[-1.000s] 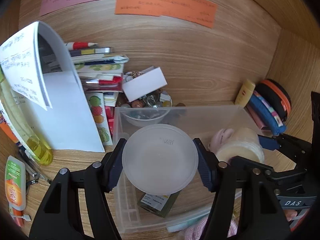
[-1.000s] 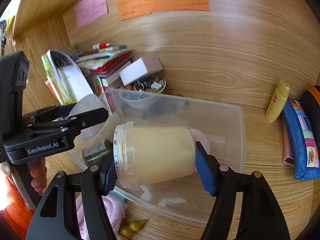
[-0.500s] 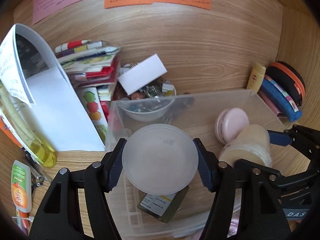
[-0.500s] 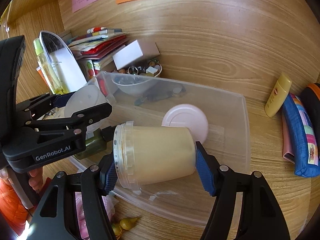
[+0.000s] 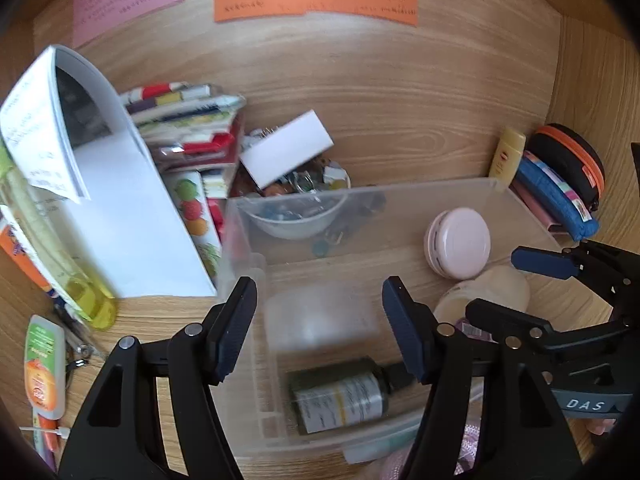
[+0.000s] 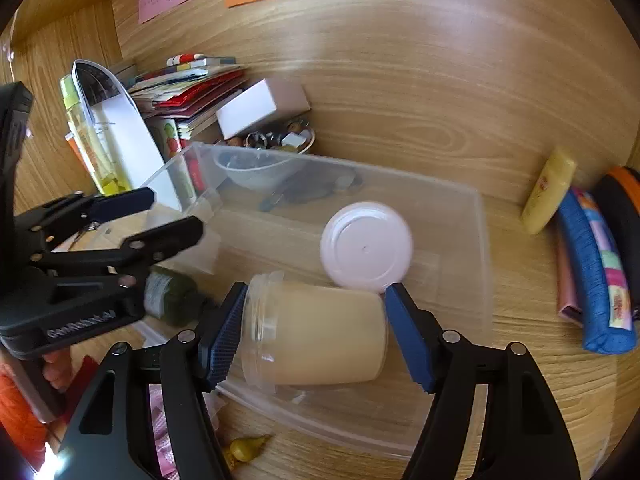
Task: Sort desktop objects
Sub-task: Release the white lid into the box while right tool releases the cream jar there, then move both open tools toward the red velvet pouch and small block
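Both my grippers over the clear plastic bin (image 5: pixel 400 200)

At the far left a tall yellow bottle (image 5: pixel 60 264) stands by a curled white sheet of paper (image 5: pixel 120 216). My left gripper (image 5: pixel 320 328) hangs over the bin's left end with its jaws apart, gripping nothing; a blurred, frosted round container (image 5: pixel 320 316) sits below between them, and a dark green labelled bottle (image 5: pixel 340 396) lies nearer. To the right a pale pink round case (image 5: pixel 458 242) leans on edge (its flat face toward me). My right gripper (image 6: pixel 316 336) is opening its jaws around a cream-filled clear jar (image 6: pixel 316 336) lying on its side in the bin; the right pad stands just clear of it.
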The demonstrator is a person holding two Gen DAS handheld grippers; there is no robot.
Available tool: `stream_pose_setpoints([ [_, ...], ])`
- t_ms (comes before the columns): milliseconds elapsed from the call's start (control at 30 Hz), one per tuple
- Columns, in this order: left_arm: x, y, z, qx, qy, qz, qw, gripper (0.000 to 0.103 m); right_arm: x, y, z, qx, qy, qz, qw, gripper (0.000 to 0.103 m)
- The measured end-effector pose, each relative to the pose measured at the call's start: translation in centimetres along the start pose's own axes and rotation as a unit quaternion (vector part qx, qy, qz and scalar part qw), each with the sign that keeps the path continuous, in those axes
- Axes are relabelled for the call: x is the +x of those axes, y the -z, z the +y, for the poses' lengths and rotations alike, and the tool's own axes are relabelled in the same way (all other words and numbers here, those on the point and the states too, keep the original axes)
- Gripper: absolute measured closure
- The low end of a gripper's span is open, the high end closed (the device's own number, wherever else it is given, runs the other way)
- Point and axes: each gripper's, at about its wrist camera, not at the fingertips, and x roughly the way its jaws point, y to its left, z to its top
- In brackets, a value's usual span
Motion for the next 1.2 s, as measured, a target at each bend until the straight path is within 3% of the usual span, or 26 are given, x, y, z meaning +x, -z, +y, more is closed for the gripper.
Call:
stream_pose_setpoints([
  [200, -1.4, -0.4, 0.8, -0.011, 0.004, -0.017, 0.9998, 0.035, -0.4, -0.2, 0.1, -0.002, -0.003, -0.008, 1.0, 0.035],
  [467, -3.2, -0.5, 2.0, -0.028, 0.01, -0.033, 0.999, 0.025, -2.5, -0.5, -0.9, 0.023, -0.015, -0.016, 0.999, 0.026],
  [533, -3.8, -0.3, 2.0, -0.027, 0.013, -0.035, 0.9989, 0.02, -3.5, -0.4, -1.0, 0.026, -0.011, -0.026, 0.999, 0.02],
  [700, -5.3, 0.3, 1.7, -0.023, 0.006, -0.046, 0.9987, 0.008, -6.0, 0.3, -1.3, 0.027, -0.004, -0.042, 0.999, 0.018],
  [1200, -9.1, 4.4, 2.1, -0.018, 0.002, -0.02, 0.9996, 0.006, -9.7, 4.5, -2.3, 0.023, 0.014, -0.048, 0.998, 0.016],
])
